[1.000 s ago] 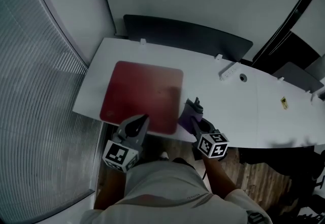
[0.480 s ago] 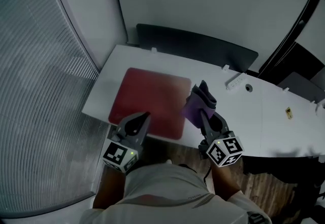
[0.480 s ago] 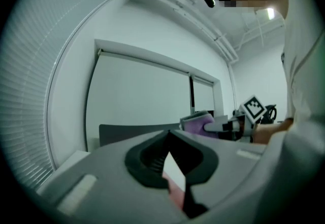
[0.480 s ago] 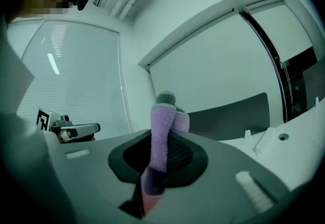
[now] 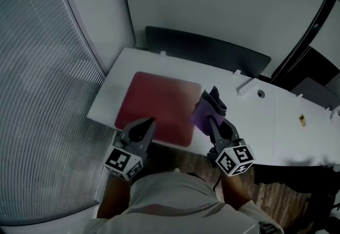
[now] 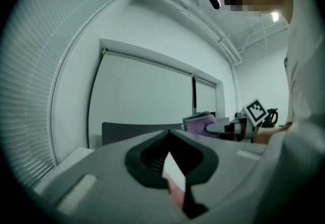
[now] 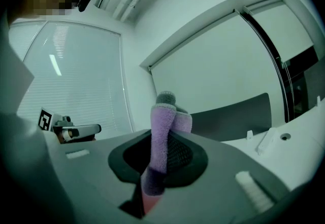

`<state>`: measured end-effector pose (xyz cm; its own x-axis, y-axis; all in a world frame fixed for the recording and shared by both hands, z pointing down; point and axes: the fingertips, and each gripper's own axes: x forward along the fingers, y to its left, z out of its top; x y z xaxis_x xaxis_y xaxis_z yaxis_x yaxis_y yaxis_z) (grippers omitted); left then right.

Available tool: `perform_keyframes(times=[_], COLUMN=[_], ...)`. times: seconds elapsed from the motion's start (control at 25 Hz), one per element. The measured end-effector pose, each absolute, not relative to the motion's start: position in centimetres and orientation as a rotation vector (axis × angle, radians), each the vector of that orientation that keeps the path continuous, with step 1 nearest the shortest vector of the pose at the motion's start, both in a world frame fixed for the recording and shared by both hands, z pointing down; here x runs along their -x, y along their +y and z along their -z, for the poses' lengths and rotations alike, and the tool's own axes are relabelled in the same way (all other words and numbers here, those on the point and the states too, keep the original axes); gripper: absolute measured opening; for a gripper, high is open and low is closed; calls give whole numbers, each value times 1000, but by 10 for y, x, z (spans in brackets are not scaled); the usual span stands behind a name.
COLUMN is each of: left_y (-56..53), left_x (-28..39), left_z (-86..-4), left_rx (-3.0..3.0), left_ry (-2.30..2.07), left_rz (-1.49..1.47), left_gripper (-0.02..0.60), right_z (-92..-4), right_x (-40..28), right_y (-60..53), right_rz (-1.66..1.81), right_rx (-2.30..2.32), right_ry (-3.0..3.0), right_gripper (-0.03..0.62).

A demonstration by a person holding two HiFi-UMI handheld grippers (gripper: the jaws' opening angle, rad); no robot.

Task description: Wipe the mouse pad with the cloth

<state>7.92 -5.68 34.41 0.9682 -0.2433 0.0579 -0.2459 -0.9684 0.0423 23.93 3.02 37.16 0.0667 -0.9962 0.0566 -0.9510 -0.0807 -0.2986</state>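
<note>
A dark red mouse pad (image 5: 157,106) lies on the left part of the white table (image 5: 249,121). My right gripper (image 5: 210,120) is shut on a folded purple cloth (image 5: 206,107), which it holds in the air just off the pad's right edge. In the right gripper view the cloth (image 7: 163,136) stands up between the jaws. My left gripper (image 5: 142,128) hangs over the pad's near edge, jaws closed with nothing in them. In the left gripper view a sliver of red pad (image 6: 175,193) shows below the closed tips.
A dark panel (image 5: 207,47) runs along the table's far edge. A white power strip (image 5: 247,85) and a round cable port (image 5: 261,93) sit right of the pad. A small yellow tag (image 5: 302,119) lies further right. Window blinds (image 5: 48,89) curve along the left.
The right gripper lifted the purple cloth off the table and carried it up beside the pad's right edge. The left gripper stayed near the pad's near edge.
</note>
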Motion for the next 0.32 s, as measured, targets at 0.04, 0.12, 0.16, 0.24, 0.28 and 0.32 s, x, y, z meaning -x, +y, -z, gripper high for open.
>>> perform_keyframes(times=[0.04,0.12,0.16,0.24,0.28,0.32], left_y=[-57,-57,-57,-57,-57,-57], left_x=[-80,-81,-81,-82,-83,-84], left_z=[-343,-342,-343,-344,-345,-346], left_rx=[-3067,-3068,-3069,-3071,-3071,-3071], left_ry=[-384,-389,-389,-386,-383,-381], left_rz=[-83,-85,-85,-84,-83,-82], left_gripper=[2,3,2,2,2,2], right_z=[-372,-375,-376,-378,-378,-379], right_x=[-240,-241,-241,-242,-243,-244], right_y=[30,30,30,30,30,29], right_rz=[373,388,394,402,405,407], right_rx=[2151,2147,2145,2141,2138,2136], right_ry=[1997,1996,1995,1992,1992,1992], right_gripper=[48,48,48,48,48,48])
